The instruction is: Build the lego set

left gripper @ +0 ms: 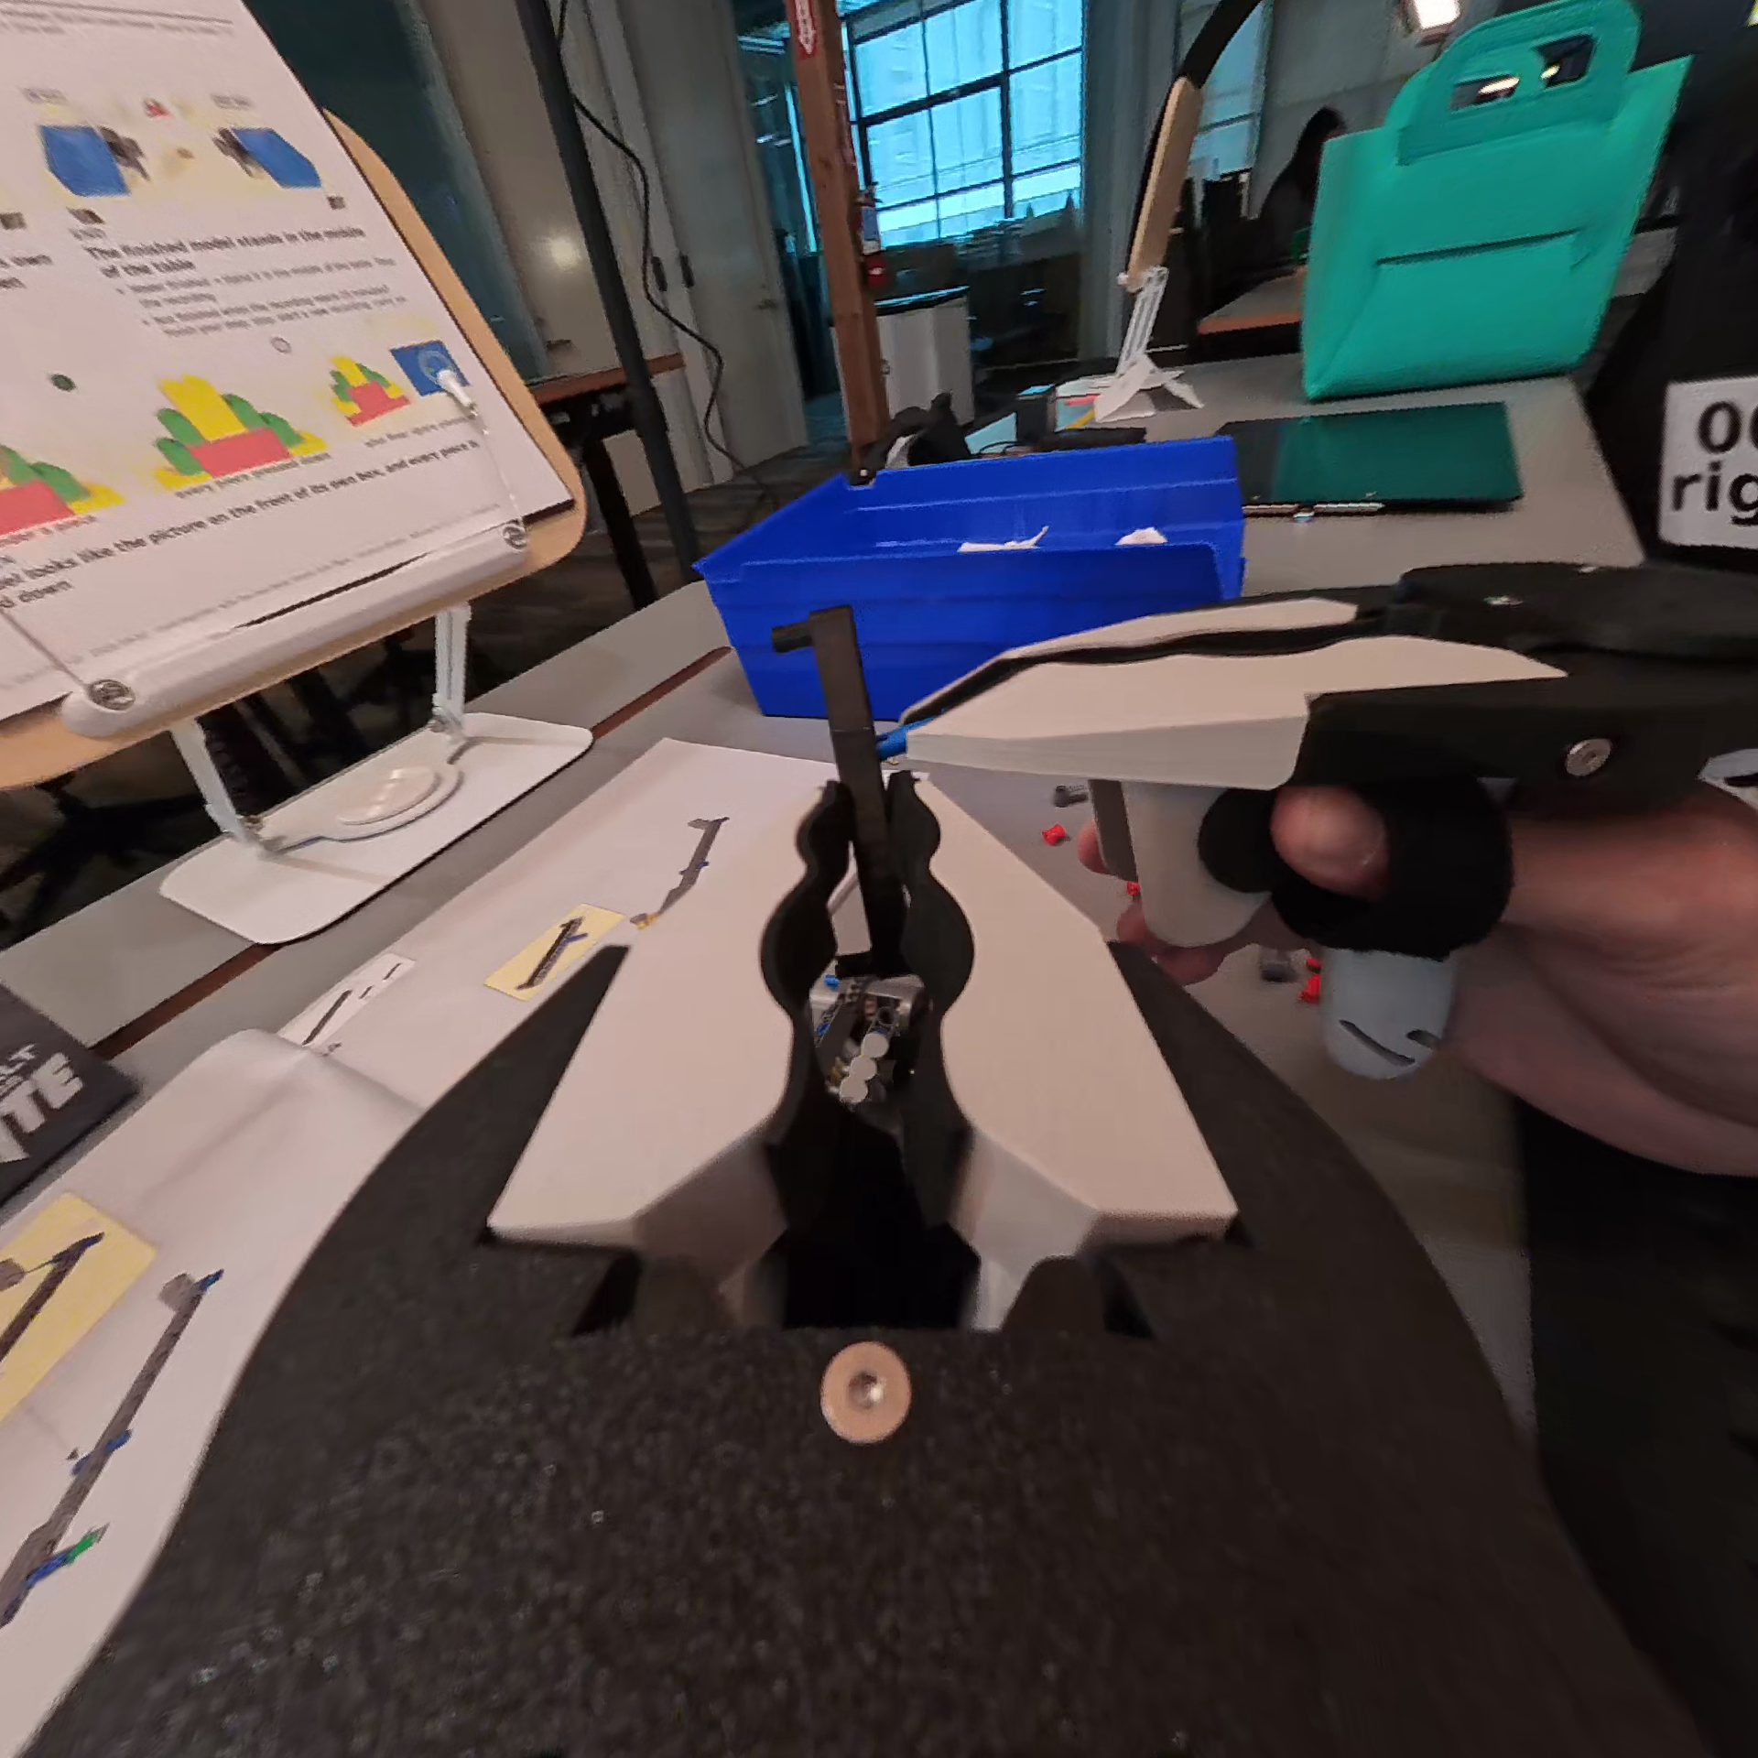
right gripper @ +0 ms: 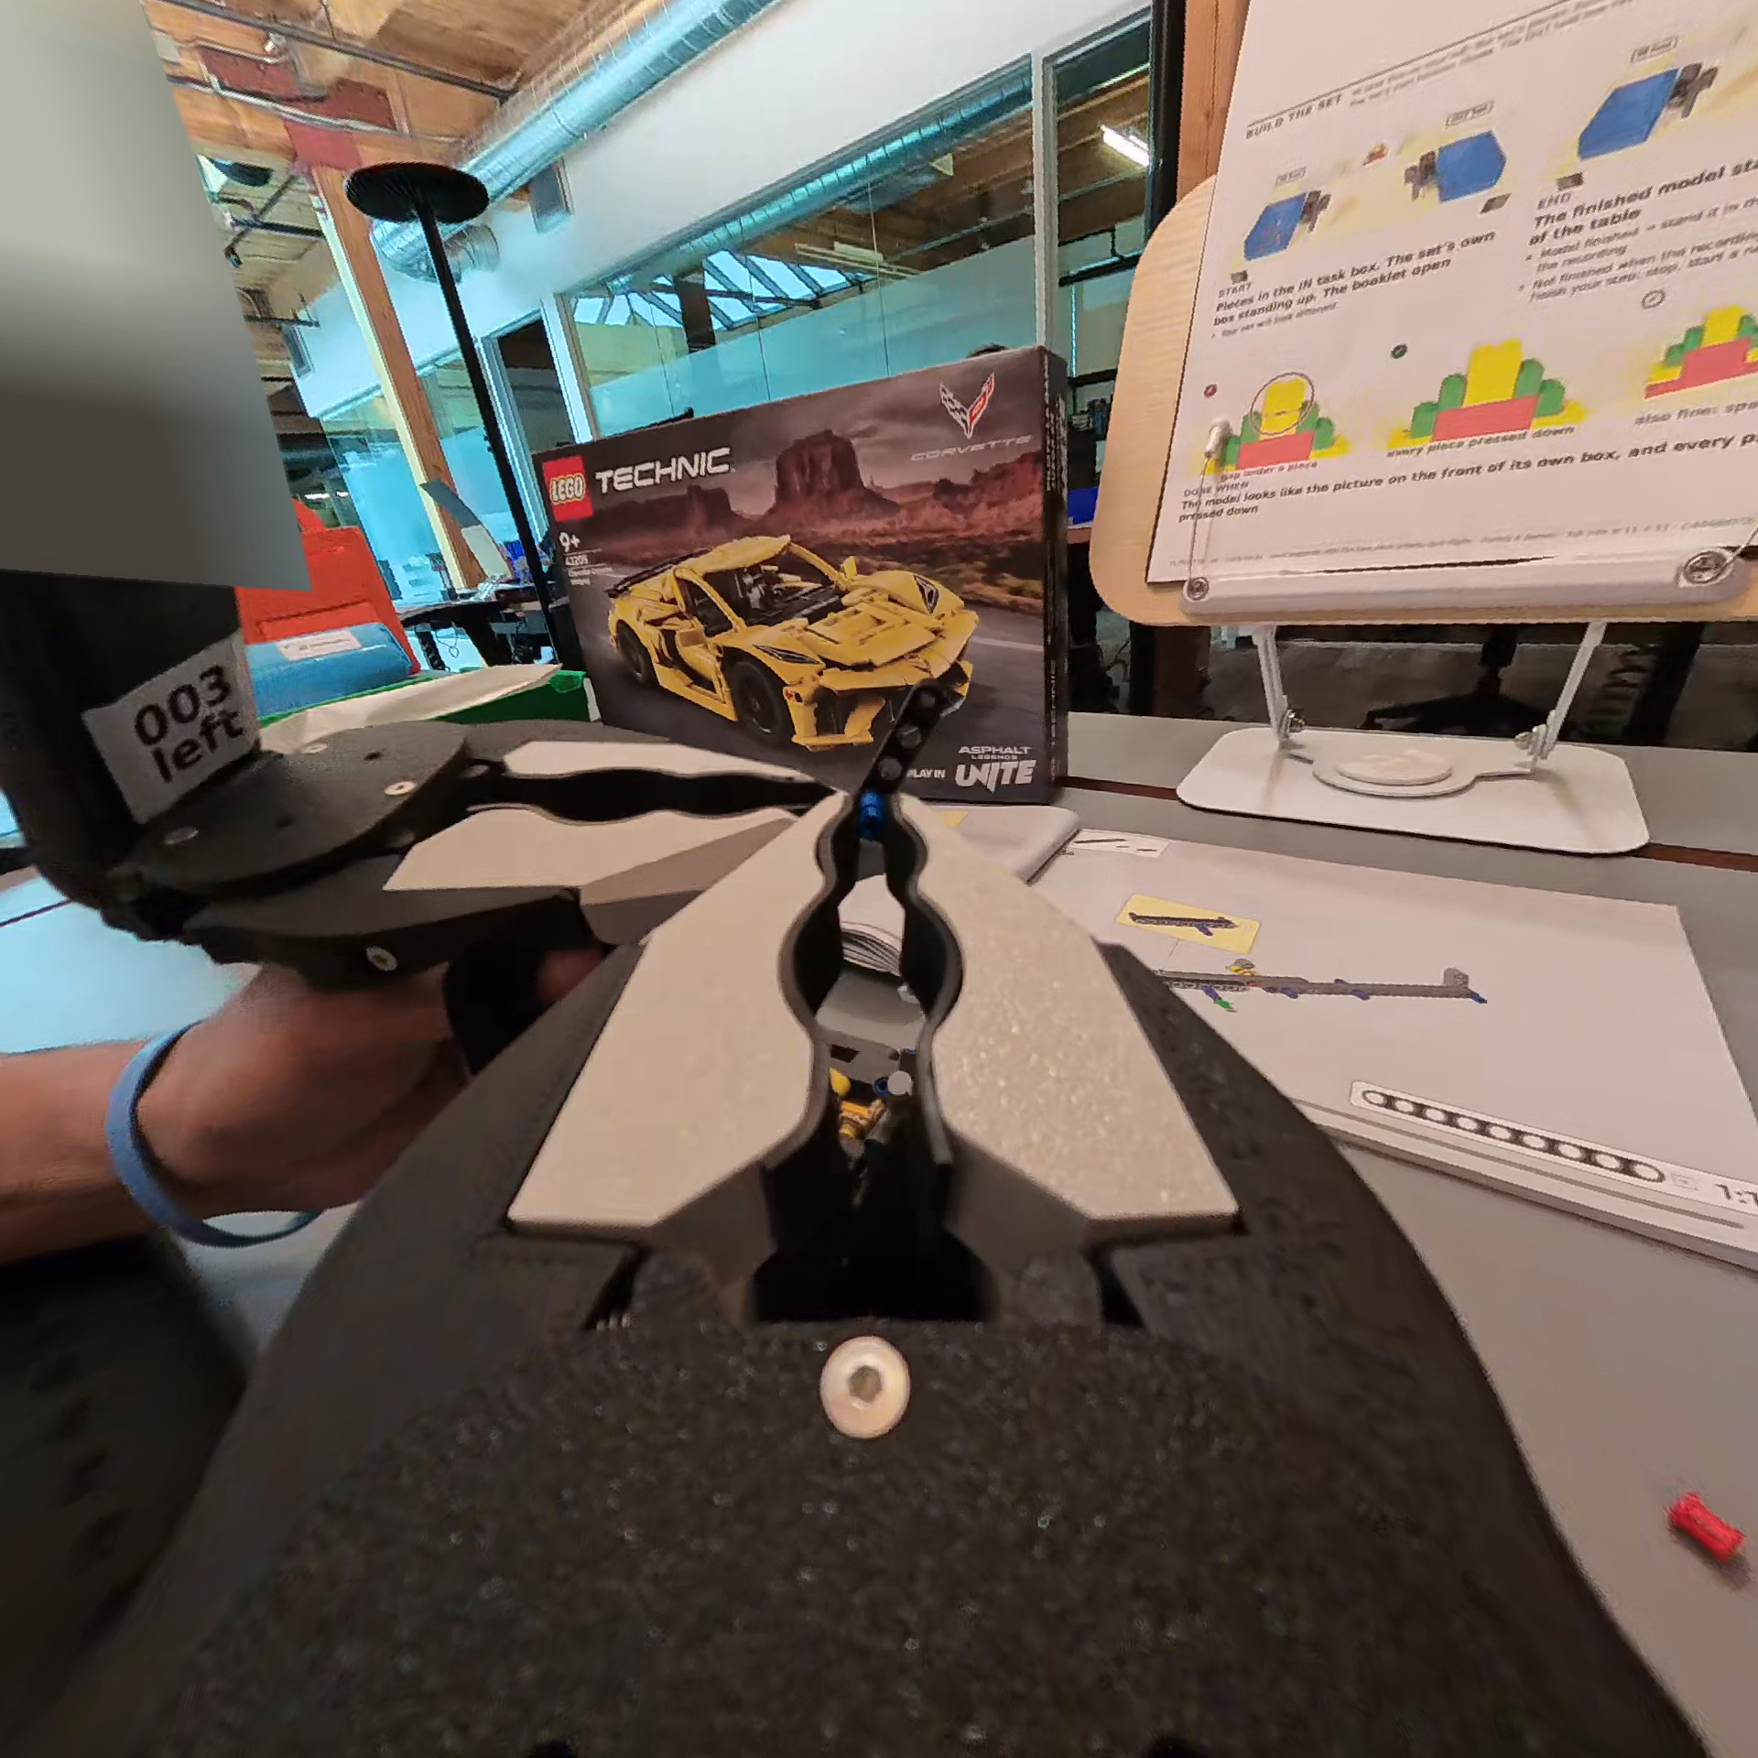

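Observation:
My left gripper (left gripper: 870,809) is shut on a long black beam (left gripper: 849,723), which stands up out of its fingertips. The beam's holed upper end also shows in the right wrist view (right gripper: 906,728). My right gripper (right gripper: 870,823) is shut on a small blue pin (right gripper: 870,810) and holds it against the side of the beam. In the left wrist view the right gripper (left gripper: 908,747) comes in from the right, tips at the beam. In the right wrist view the left gripper (right gripper: 813,790) comes in from the left. A small grey-and-black assembly (left gripper: 861,1032) shows below, between the left fingers.
An open instruction booklet (right gripper: 1427,1008) lies on the grey table. The set's box (right gripper: 818,590) stands behind it, beside a sheet on a stand (left gripper: 238,380). A blue bin (left gripper: 970,609) is farther back. Loose red pieces (right gripper: 1708,1524) lie on the table. A teal bag (left gripper: 1484,238) stands at the back right. Only a small space, under 4 cm, lies between the two pairs of fingers.

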The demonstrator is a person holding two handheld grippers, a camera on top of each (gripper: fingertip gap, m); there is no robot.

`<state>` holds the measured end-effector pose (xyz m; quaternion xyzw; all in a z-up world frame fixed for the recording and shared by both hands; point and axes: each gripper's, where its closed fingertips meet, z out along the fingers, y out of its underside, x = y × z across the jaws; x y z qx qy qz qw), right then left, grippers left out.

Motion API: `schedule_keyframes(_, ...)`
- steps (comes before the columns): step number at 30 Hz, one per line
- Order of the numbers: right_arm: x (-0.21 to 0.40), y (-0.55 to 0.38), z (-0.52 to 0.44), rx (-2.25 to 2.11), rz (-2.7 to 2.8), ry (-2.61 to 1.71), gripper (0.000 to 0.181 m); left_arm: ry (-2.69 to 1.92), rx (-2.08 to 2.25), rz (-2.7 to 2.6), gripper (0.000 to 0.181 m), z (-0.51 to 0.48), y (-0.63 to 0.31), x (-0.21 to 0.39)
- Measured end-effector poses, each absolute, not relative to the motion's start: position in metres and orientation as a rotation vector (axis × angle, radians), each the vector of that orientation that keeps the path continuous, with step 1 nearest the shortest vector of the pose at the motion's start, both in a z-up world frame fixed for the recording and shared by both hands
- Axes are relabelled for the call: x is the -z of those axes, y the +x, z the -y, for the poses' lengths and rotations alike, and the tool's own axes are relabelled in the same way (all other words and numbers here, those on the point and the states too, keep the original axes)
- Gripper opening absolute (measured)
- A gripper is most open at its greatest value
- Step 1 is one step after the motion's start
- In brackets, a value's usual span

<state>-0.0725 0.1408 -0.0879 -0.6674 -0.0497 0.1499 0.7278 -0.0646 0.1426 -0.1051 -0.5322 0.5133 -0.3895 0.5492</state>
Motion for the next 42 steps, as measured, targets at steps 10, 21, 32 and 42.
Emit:
schedule_keyframes(10, 0.083, -0.073, -0.138, -0.659, 0.015, -1.391, 0.002, -1.158, 0.739, -1.231, 0.007, -0.143, -0.066, 0.100)
schedule_keyframes(21, 0.089, -0.073, -0.139, -0.226, 0.211, -1.459, 0.003, -1.203, 0.803, -1.302, 0.008, -0.141, -0.065, 0.108)
schedule_keyframes(32, 0.101, -0.071, -0.146, -0.265, 0.169, -1.535, 0.003, -1.329, 1.023, -1.308, 0.007, -0.141, -0.062, 0.118)
schedule_keyframes(42, 0.104, -0.067, -0.146, -0.450, 0.081, -1.569, 0.014, -1.248, 0.876, -1.356, 0.007, -0.143, -0.064, 0.117)
